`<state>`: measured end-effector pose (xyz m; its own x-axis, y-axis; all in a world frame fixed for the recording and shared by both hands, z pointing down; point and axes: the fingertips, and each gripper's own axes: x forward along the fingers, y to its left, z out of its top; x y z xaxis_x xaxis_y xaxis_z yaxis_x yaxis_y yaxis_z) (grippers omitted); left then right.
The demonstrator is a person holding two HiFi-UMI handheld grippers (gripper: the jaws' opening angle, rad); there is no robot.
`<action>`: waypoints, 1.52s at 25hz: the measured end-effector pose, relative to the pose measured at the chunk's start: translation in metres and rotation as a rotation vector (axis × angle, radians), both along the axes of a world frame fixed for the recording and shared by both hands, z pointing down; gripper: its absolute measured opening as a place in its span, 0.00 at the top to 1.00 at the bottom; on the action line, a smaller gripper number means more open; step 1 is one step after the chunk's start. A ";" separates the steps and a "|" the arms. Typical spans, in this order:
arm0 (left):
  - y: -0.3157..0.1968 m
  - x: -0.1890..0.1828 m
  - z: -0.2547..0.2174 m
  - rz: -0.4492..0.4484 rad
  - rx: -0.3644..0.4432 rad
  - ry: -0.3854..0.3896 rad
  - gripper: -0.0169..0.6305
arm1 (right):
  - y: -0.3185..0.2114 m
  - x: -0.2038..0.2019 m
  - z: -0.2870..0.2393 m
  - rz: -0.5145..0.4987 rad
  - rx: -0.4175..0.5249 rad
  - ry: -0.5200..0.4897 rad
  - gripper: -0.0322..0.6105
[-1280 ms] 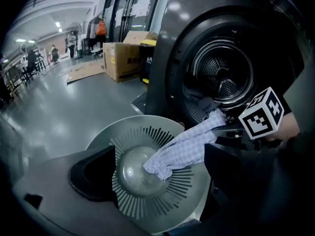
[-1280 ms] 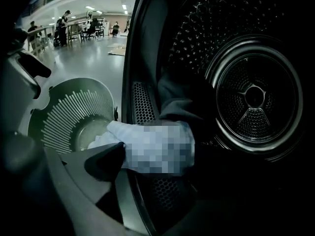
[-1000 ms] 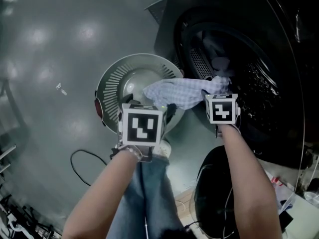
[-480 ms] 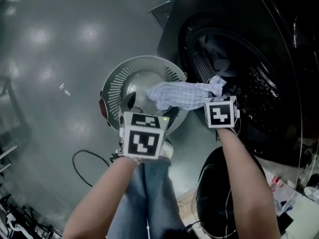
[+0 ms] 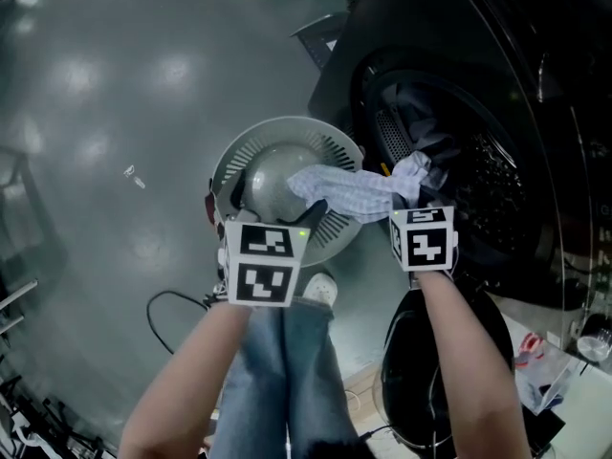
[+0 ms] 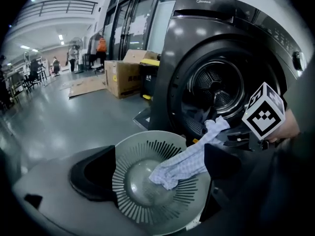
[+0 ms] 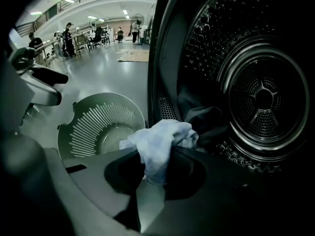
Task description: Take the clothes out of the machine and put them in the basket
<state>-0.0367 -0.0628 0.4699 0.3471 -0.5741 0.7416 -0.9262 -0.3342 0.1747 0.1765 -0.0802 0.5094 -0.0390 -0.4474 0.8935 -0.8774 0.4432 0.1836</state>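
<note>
A pale blue checked cloth (image 5: 349, 191) stretches from the machine's door opening (image 5: 459, 161) to the round grey slatted basket (image 5: 277, 127) on the floor. Its free end lies inside the basket (image 6: 147, 134). My right gripper (image 7: 152, 166) is shut on the cloth's bunched upper end (image 7: 157, 141), just outside the drum (image 7: 261, 97). My left gripper (image 6: 159, 147) hangs over the basket with its jaws wide apart. The cloth (image 6: 187, 161) runs past its right finger (image 6: 221, 159) without being pinched. Dark clothes (image 5: 421, 113) lie inside the drum.
The person's jeans (image 5: 287, 371) and a shoe (image 5: 320, 285) are right below the basket. A black cable (image 5: 163, 299) loops on the grey floor at the left. The machine's dark round door (image 5: 430, 352) hangs open at lower right. Cardboard boxes (image 6: 125, 75) stand far behind.
Both grippers have risen and drawn back toward me. The cloth has come further out of the drum and pulled into a narrower strip, its loose end now in the basket.
</note>
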 end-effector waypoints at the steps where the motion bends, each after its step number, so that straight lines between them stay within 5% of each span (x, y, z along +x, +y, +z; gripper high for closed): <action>1: 0.001 -0.004 -0.002 -0.005 -0.002 -0.002 0.10 | 0.002 -0.004 -0.003 0.005 -0.003 -0.008 0.82; 10: 0.015 -0.040 -0.013 -0.020 -0.009 -0.045 0.10 | 0.017 -0.047 -0.024 0.034 0.010 -0.155 0.82; 17: 0.019 -0.066 -0.015 -0.052 -0.027 -0.048 0.10 | 0.024 -0.120 -0.034 0.064 -0.075 -0.423 0.82; 24: 0.020 -0.089 -0.019 -0.080 -0.017 -0.056 0.10 | 0.038 -0.204 -0.056 -0.097 -0.123 -0.639 0.82; 31: 0.023 -0.101 -0.018 -0.098 -0.017 -0.052 0.10 | 0.046 -0.218 -0.049 -0.072 -0.170 -0.718 0.81; 33: 0.023 -0.102 -0.016 -0.098 -0.020 -0.048 0.10 | 0.050 -0.209 -0.032 -0.088 -0.178 -0.603 0.74; 36: 0.024 -0.101 -0.013 -0.096 -0.025 -0.041 0.10 | 0.057 -0.195 -0.010 -0.081 -0.219 -0.511 0.40; 38: 0.024 -0.101 -0.011 -0.095 -0.027 -0.039 0.10 | 0.054 -0.183 -0.003 -0.014 -0.211 -0.517 0.37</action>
